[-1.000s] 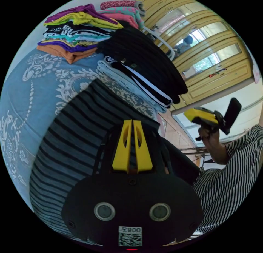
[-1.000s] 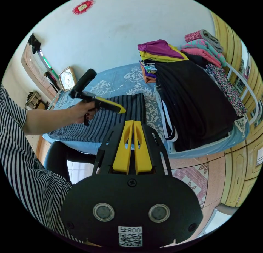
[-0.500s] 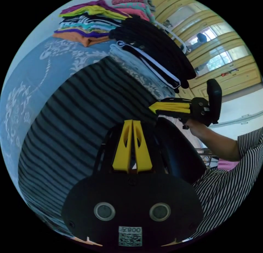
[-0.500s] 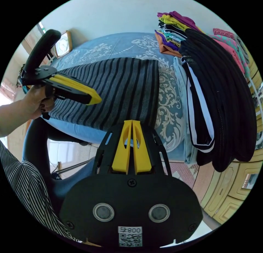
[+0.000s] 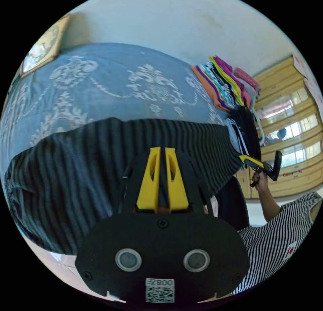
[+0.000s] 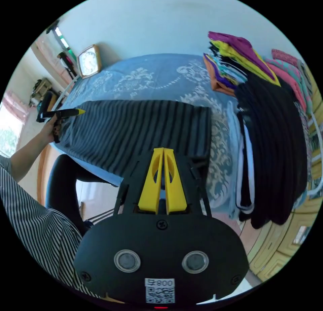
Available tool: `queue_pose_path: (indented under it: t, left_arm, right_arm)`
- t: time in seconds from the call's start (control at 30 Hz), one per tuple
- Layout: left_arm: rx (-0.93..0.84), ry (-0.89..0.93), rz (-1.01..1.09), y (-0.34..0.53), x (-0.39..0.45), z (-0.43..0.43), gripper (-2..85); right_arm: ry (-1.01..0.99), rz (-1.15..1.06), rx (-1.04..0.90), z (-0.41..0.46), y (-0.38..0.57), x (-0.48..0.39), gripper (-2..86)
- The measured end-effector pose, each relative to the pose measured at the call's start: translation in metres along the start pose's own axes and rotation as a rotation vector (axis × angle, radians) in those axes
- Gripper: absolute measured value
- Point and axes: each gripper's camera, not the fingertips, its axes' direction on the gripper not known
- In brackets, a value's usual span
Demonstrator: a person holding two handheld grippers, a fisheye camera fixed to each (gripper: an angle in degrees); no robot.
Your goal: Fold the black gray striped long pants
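Observation:
The black and gray striped pants (image 5: 101,162) (image 6: 134,129) lie flat as a long folded band along the near edge of a blue patterned bed (image 5: 101,78) (image 6: 151,75). One end droops over the bed's side in the left gripper view. My left gripper (image 5: 162,151) hovers over the pants with a slim gap between its jaws and nothing pinched. It is at the pants' left end (image 6: 80,112) in the right gripper view. My right gripper (image 6: 164,150) is shut and empty above the pants' near edge. Its tip is by the pants' right corner (image 5: 243,157) in the left gripper view.
A stack of colourful folded clothes (image 6: 232,65) (image 5: 222,85) and a pile of black garments (image 6: 276,139) fill the bed's right side. A clock (image 6: 89,60) leans on the wall. A dark chair (image 6: 64,183) and a person's striped shirt (image 6: 33,216) are near me. Yellow cupboards (image 5: 289,149) stand beyond.
Both hands have spread apart to opposite ends of the pants, and both views have swung round. The left gripper's jaws have parted slightly. The pants lie as before.

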Motion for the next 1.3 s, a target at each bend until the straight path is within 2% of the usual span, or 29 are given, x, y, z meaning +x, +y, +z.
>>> queue_pose_path:
  t: [0.1,0.17,0.23,0.43,0.63,0.83,0.93,1.07,1.2,1.3]
  left_arm:
    - [0.034,-0.073,-0.085,0.011,-0.07,0.007,1.2]
    - [-0.023,-0.155,-0.141,0.03,-0.112,0.037,0.7]
    - [-0.055,-0.13,-0.158,0.052,-0.134,0.067,0.5]
    - [0.097,-0.099,-0.182,0.111,-0.176,0.119,0.3]
    - [0.115,-0.15,-0.129,0.131,-0.21,0.169,0.3]
    - [0.121,-0.109,-0.125,0.143,-0.252,0.207,1.0]
    - [0.198,-0.051,-0.121,0.15,-0.275,0.203,2.4]
    - [0.301,-0.058,-0.12,0.146,-0.314,0.19,6.1]
    - [0.273,-0.084,-0.079,0.121,-0.342,0.199,8.0]
    - [0.184,-0.136,-0.045,0.099,-0.357,0.222,9.1]
  right_arm:
    - [-0.136,-0.103,0.037,0.012,-0.054,-0.04,0.2]
    - [-0.204,-0.188,0.02,0.027,-0.091,-0.07,0.3]
    - [-0.296,-0.29,0.022,0.047,-0.138,-0.111,0.5]
    - [-0.542,-0.402,-0.064,0.116,-0.252,-0.198,3.4]
    - [-0.566,-0.453,-0.184,0.181,-0.335,-0.268,7.3]
    - [-0.623,-0.504,-0.362,0.229,-0.361,-0.311,5.1]
    - [-0.678,-0.501,-0.278,0.216,-0.352,-0.313,3.4]
    - [-0.69,-0.518,-0.223,0.204,-0.336,-0.324,2.8]
    - [-0.616,-0.59,-0.181,0.197,-0.317,-0.351,2.5]
    - [-0.589,-0.608,-0.17,0.199,-0.31,-0.362,2.4]
